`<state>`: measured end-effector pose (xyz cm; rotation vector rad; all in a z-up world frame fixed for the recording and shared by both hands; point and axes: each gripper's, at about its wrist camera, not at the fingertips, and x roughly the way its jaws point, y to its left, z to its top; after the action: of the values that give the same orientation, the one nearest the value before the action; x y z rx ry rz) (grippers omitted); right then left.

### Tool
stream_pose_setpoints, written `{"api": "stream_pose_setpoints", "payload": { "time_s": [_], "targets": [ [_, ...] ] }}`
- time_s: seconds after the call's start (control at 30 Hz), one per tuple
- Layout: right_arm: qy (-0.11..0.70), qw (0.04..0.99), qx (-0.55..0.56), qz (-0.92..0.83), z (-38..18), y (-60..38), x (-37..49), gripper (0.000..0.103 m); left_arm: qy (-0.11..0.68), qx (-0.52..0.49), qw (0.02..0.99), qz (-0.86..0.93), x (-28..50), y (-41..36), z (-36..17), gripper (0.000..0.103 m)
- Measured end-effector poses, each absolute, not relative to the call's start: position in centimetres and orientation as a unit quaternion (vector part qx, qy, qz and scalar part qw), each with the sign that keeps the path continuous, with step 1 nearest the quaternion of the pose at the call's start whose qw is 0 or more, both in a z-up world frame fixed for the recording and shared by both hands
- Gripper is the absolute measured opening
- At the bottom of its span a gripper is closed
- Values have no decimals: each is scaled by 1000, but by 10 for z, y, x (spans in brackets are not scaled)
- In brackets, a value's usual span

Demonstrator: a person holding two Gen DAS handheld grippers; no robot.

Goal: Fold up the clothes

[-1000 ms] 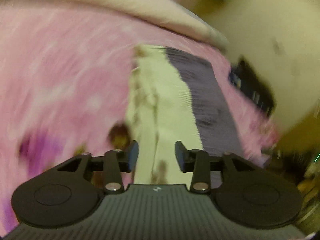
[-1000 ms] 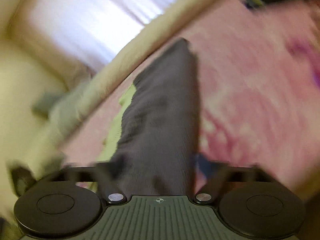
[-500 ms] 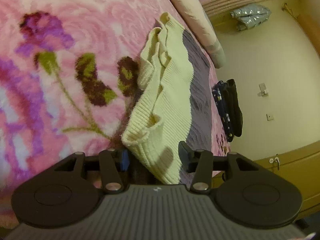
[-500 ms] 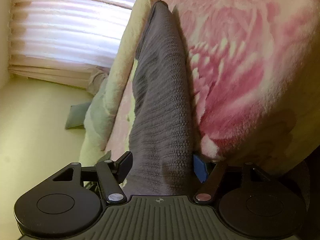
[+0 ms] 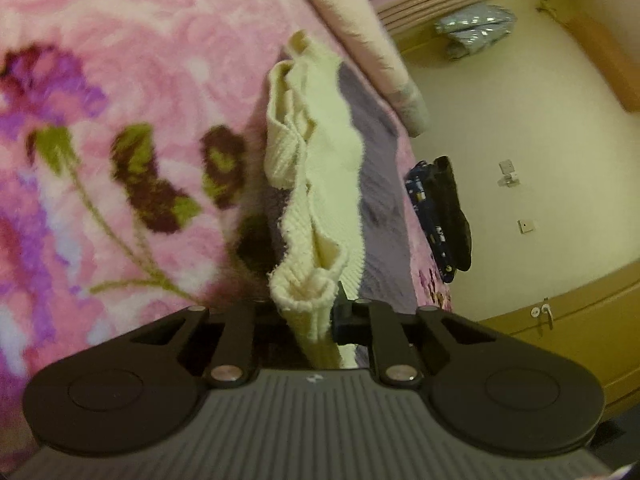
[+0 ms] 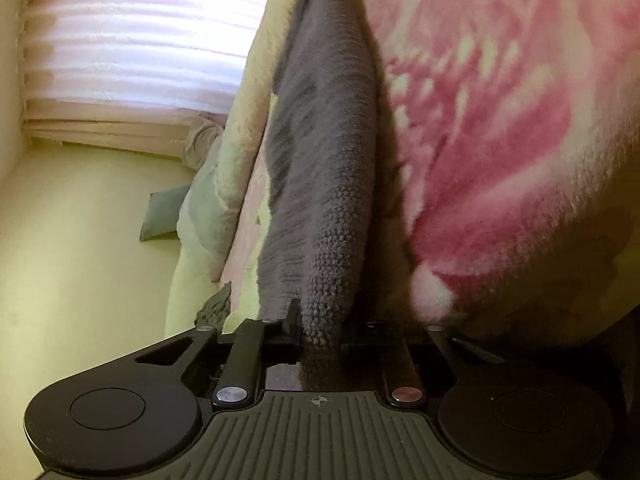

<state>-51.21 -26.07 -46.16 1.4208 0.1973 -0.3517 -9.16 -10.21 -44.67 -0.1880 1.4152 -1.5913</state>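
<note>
A knit sweater, cream (image 5: pixel 324 152) on one side and grey (image 5: pixel 376 216) on the other, lies in a long strip on a pink flowered blanket (image 5: pixel 140 60). In the left wrist view my left gripper (image 5: pixel 308 312) is closing its jaws on the bunched cream hem, and the fabric is pinched between them. In the right wrist view the grey side of the sweater (image 6: pixel 324 160) stretches away over the blanket (image 6: pixel 500 120). My right gripper (image 6: pixel 320 328) is closing its jaws on the near grey edge, which is squeezed between them.
A beige bolster (image 5: pixel 360 32) runs along the far side of the sweater. Dark clothes (image 5: pixel 444 216) hang over the bed's edge above the pale floor (image 5: pixel 520 100). A wooden cabinet (image 5: pixel 580 320) stands low right. A curtain (image 6: pixel 140 40) and a grey cushion (image 6: pixel 160 216) lie beyond.
Both grippers have sunk toward the bed and rolled. Each pair of jaws, wide around the sweater's edge earlier, has closed onto the fabric.
</note>
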Motion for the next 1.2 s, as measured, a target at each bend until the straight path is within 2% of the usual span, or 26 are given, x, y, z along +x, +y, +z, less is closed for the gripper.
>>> {"api": "stream_pose_setpoints", "payload": {
  "time_s": [0.2, 0.37, 0.57, 0.77, 0.97, 1.2],
  "targets": [
    [87, 750, 638, -149, -431, -240, -519, 13, 572, -84, 472, -665, -101, -65, -426, 13],
    [102, 751, 638, -132, -413, -193, -542, 13, 583, -104, 463, -659, -118, 2, -419, 13],
    [126, 708, 682, -133, -431, -148, -565, 13, 629, -132, 452, -618, -124, 49, -434, 12],
    [108, 699, 699, -105, -399, -171, -561, 14, 630, -182, 422, -626, -105, 14, -400, 14],
    [26, 641, 763, -81, -367, -245, -545, 15, 655, -217, 393, -607, -80, -81, -370, 19],
    [-57, 512, 843, -155, -413, -339, -510, 15, 693, -260, 408, -535, -55, -184, -402, 35]
  ]
}}
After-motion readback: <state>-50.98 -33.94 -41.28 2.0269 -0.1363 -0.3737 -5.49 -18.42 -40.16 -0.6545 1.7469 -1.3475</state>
